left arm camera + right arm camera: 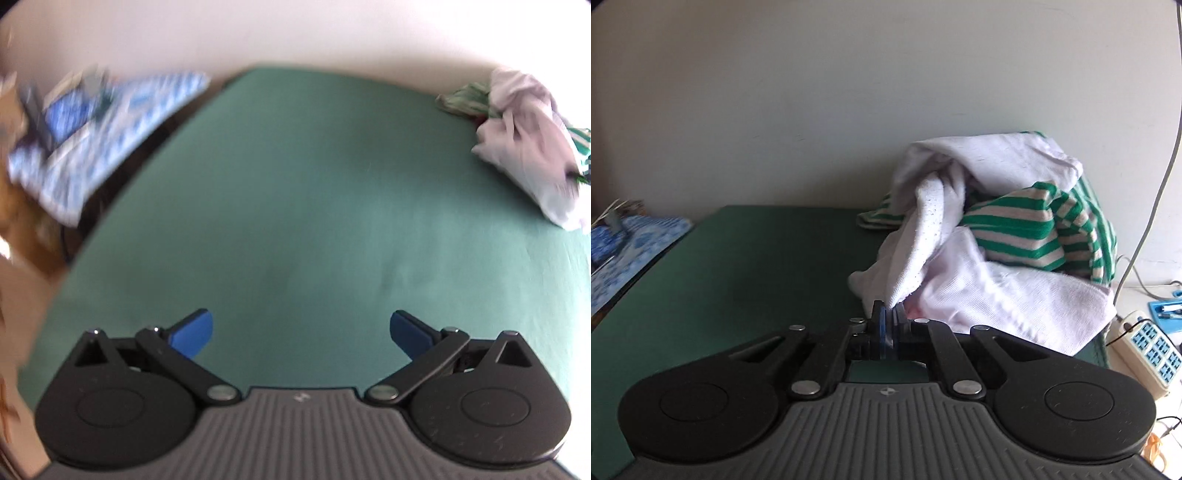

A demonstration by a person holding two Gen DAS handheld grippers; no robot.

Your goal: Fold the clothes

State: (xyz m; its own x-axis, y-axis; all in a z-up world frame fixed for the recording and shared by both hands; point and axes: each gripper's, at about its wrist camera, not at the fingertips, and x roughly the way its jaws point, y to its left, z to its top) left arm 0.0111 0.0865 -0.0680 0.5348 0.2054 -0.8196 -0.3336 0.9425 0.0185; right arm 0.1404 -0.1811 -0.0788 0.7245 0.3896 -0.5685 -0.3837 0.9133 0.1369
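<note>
A pile of clothes lies at the far right of the green table (pixel 295 192). In the right wrist view a white garment (pixel 997 288) drapes over a green-and-white striped garment (pixel 1034 229). My right gripper (pixel 888 317) is shut on a lower edge of the white garment, just above the table (pixel 738 266). In the left wrist view my left gripper (pixel 301 330) is open and empty above the bare table, far from the white garment (pixel 524 147) and a green cloth (pixel 465 99) at the far right.
A blue-and-white patterned cloth (pixel 103 129) with small items lies off the table's left edge, also in the right wrist view (pixel 631 254). A white power strip (pixel 1145 350) and cables lie to the right of the table. A pale wall stands behind.
</note>
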